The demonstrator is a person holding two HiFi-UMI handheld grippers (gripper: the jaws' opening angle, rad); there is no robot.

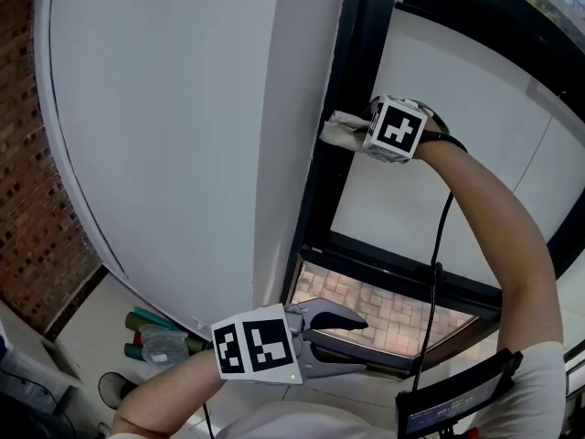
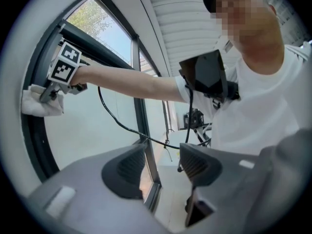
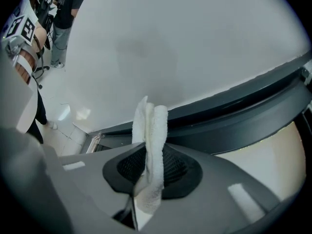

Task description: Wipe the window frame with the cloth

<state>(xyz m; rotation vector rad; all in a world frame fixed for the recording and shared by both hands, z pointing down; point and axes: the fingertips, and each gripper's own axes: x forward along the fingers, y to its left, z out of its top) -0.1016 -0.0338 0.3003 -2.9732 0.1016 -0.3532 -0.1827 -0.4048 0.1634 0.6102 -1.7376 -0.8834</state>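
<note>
Cloth (image 1: 338, 133) clamped by outstretched right gripper (image 1: 358, 138) against window frame (image 1: 322, 199).

Left claw (image 1: 352, 341): held low by the torso, jaws apart, nothing between them.
Right claw (image 1: 356, 135): raised on outstretched arm (image 1: 494, 208), jaws pinching cloth (image 3: 152, 130).

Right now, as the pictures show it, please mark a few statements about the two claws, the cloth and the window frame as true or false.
1. The right claw is shut on the cloth. True.
2. The left claw holds a second cloth. False: its jaws stand apart with nothing between them.
3. In the head view, the cloth lies against the upright black bar of the window frame. True.
4. The cloth is black. False: it is white; the frame is the dark thing.
</note>
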